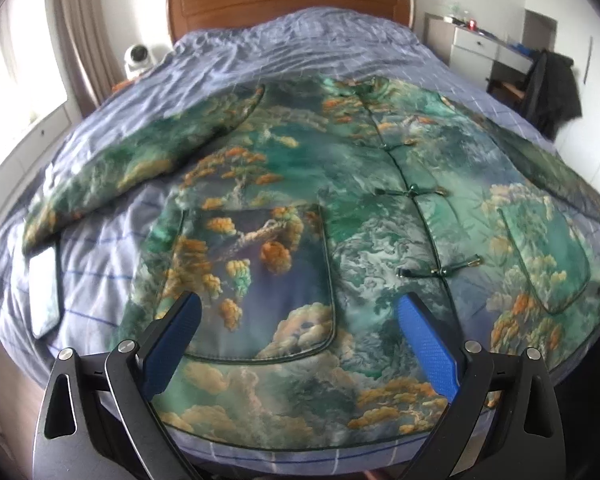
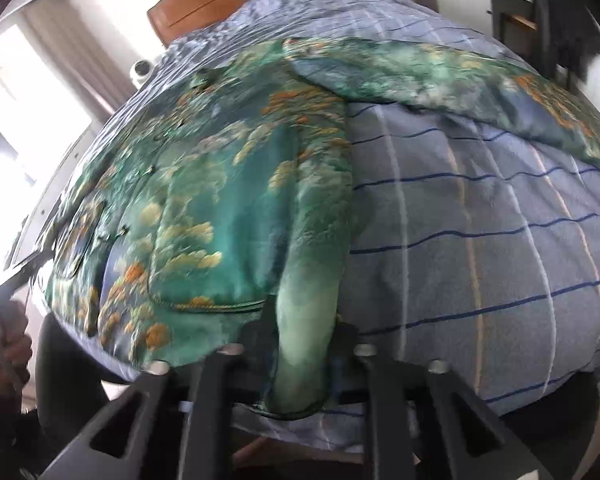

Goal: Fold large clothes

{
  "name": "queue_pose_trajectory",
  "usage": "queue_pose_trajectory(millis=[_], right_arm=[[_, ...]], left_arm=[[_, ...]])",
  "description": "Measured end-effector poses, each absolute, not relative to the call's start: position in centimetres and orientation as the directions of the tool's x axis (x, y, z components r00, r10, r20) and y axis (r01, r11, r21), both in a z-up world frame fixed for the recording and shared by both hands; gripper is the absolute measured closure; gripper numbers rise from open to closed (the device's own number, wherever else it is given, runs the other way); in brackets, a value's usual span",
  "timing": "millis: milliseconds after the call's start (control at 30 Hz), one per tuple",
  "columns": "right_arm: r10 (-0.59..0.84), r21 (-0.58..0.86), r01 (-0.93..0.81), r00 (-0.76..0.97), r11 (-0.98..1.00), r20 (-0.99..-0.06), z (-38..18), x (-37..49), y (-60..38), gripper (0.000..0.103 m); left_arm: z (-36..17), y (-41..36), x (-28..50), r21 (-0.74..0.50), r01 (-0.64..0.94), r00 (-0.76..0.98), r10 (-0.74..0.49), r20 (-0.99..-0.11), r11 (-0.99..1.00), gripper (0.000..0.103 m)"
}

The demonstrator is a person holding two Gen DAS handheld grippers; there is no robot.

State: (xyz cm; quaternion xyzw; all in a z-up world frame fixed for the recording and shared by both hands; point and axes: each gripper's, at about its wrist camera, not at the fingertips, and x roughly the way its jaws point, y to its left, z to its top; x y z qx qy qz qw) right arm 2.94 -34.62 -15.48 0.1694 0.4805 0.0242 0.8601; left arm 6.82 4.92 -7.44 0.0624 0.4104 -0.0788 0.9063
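Right hand-held gripper point(image 2: 306, 320) pinches the jacket point(image 1: 300, 184) hem corner on the bed point(image 2: 480, 220); left hand-held gripper point(image 1: 298, 320) hovers open. It should lift evenly, keeping the fabric taut.

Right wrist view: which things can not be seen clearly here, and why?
- Right gripper: its fingertips are hidden by the jacket hem bunched between them.
- Jacket print: smeared by motion blur.
- Hand: cut off by the left edge.
- Window side: washed out by glare.
- Left wrist view: the jacket's far sleeve runs out of frame.
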Motion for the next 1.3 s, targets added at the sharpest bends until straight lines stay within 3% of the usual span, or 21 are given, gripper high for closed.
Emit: queue_pose_trajectory(millis=[33, 133, 233, 400, 567, 600, 633, 667, 700, 833, 967, 1100, 1300], right_arm=[[0.196, 0.311, 0.127, 0.543, 0.942, -0.816, -15.1, 3.0, -35.1, 0.054], [0.143, 0.306, 0.161, 0.625, 0.938, -0.767, -13.0, 2.7, -37.5, 0.048], [0.082, 0.403, 0.293, 0.715, 0.867, -0.695, -11.6, 3.1, -43.4, 0.039], [-0.031, 0.574, 0.568, 0.726, 0.59, -0.687, -16.2, 4.2, -54.5, 0.039], [-0.199, 0.66, 0.651, 0.752, 0.375, -0.629, -17.9, 3.5, -60.0, 0.039], [-0.232, 0.654, 0.66, 0.747, 0.37, -0.623, -17.8, 3.6, -60.6, 0.043], [-0.248, 0.643, 0.666, 0.742, 0.378, -0.623, -17.6, 4.0, -60.7, 0.068], [-0.273, 0.61, 0.682, 0.726, 0.403, -0.631, -16.8, 4.6, -60.6, 0.084], [-0.297, 0.576, 0.681, 0.724, 0.452, -0.623, -15.4, 5.3, -60.1, 0.09], [-0.262, 0.429, 0.487, 0.835, 0.761, -0.484, -6.9, 8.8, -52.9, 0.092], [-0.052, 0.329, 0.207, 0.904, 0.921, -0.423, -1.6, 12.7, -42.8, 0.093], [0.123, 0.249, -0.002, 0.874, 0.969, -0.469, -2.0, 16.5, -32.9, 0.093], [0.192, 0.141, -0.132, 0.754, 0.981, -0.628, -8.9, 19.3, -23.4, 0.092]], left_arm=[[-7.2, 4.9, 6.6, 0.067, 0.194, 0.664, -0.081, -0.743, 0.979, 0.001], [-6.9, 4.8, 6.7, 0.086, 0.189, 0.677, -0.066, -0.733, 0.978, 0.001], [-6.9, 4.8, 6.9, 0.069, 0.183, 0.672, -0.074, -0.737, 0.981, 0.001], [-6.2, 5.1, 6.3, 0.027, 0.182, 0.672, -0.105, -0.733, 0.983, 0.001], [-6.5, 5.7, 6.2, 0.032, 0.154, 0.669, -0.08, -0.739, 0.988, 0.001], [-6.7, 5.9, 6.3, 0.029, 0.147, 0.663, -0.077, -0.745, 0.989, 0.001], [-6.9, 6.0, 6.5, 0.027, 0.141, 0.657, -0.073, -0.75, 0.99, 0.001], [-7.1, 6.2, 6.6, 0.026, 0.135, 0.652, -0.069, -0.755, 0.99, 0.001], [-7.3, 6.2, 6.7, 0.024, 0.133, 0.649, -0.069, -0.758, 0.991, 0.001], [-7.9, 6.1, 7.1, 0.022, 0.126, 0.643, -0.064, -0.763, 0.992, 0.001], [-8.0, 5.9, 7.9, 0.0, 0.121, 0.637, -0.077, -0.767, 0.993, 0.001], [-7.6, 6.1, 7.9, -0.006, 0.117, 0.645, -0.08, -0.76, 0.993, 0.001], [-8.1, 7.3, 8.4, -0.037, 0.102, 0.624, -0.093, -0.776, 0.994, 0.001]])
